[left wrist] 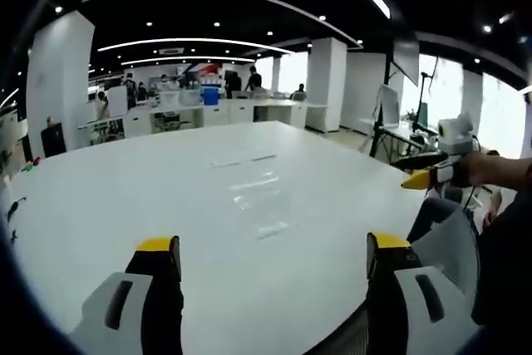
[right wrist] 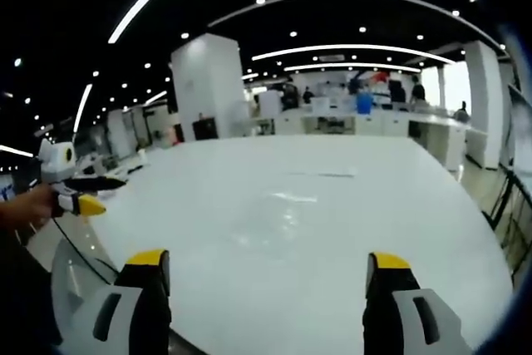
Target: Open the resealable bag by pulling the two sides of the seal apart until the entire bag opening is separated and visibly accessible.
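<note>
White table [left wrist: 125,197]: clear bag [left wrist: 258,193] flat, beyond left tool [left wrist: 274,259]

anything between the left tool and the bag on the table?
Nothing. In the left gripper view, only bare white table lies between the left tool, jaws wide apart, and the clear bag lying flat ahead.
</note>
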Tool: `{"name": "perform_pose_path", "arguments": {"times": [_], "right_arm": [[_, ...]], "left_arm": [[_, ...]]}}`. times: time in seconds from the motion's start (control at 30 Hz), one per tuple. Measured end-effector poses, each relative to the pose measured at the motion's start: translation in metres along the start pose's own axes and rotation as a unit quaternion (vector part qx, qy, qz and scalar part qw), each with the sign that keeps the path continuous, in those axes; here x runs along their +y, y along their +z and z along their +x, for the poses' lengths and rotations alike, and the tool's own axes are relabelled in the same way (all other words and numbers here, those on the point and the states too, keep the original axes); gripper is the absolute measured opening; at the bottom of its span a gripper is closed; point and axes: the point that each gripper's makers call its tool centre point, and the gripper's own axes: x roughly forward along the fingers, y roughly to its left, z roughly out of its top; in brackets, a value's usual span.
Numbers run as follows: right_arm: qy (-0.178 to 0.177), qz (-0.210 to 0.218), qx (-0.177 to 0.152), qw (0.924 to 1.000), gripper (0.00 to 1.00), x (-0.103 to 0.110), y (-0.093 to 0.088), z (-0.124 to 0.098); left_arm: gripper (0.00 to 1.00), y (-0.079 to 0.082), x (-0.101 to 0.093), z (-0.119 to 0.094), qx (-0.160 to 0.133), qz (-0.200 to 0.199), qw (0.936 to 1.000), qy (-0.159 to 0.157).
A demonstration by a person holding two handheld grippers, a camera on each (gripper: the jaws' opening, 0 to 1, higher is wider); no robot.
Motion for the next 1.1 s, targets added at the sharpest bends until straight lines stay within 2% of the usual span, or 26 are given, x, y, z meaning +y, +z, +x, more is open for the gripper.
{"name": "perform_pose_path", "arguments": {"times": [0.07, 0.13, 0.23, 0.33, 0.43, 0.63, 0.87, 1.1], "right_arm": [[0.012, -0.022, 0.011, 0.9996, 0.97, 0.005, -0.001, 0.004], [0.016, -0.011, 0.016, 0.9997, 0.97, 0.006, -0.006, 0.006], [0.017, -0.013, 0.012, 0.9997, 0.97, 0.007, -0.004, 0.005], [0.019, -0.01, 0.012, 0.9997, 0.97, 0.008, -0.006, 0.003], [0.022, -0.011, 0.012, 0.9996, 0.98, 0.011, -0.008, 0.001], [0.034, -0.004, 0.016, 0.9993, 0.98, 0.019, -0.013, 0.005], [0.043, -0.007, 0.027, 0.9987, 0.98, 0.022, -0.018, 0.008], [0.046, -0.007, 0.03, 0.9985, 0.98, 0.025, -0.019, 0.01]], "left_arm": [[0.91, 0.002, -0.001, 0.001, 0.0, 0.007, 1.0, -0.002], [0.91, 0.0, 0.0, 0.001, 0.003, 0.003, 1.0, 0.0], [0.93, 0.004, -0.001, 0.001, -0.001, 0.011, 0.9999, -0.002], [0.93, 0.014, -0.005, 0.0, -0.023, 0.023, 0.9994, -0.01], [0.94, 0.01, -0.004, 0.0, -0.02, 0.024, 0.9995, -0.01], [0.96, 0.01, 0.008, -0.007, -0.023, 0.025, 0.9993, 0.016], [0.92, 0.006, 0.012, -0.008, -0.02, 0.024, 0.9993, 0.022], [0.93, 0.004, 0.016, -0.009, -0.016, 0.017, 0.9996, 0.019]]}}
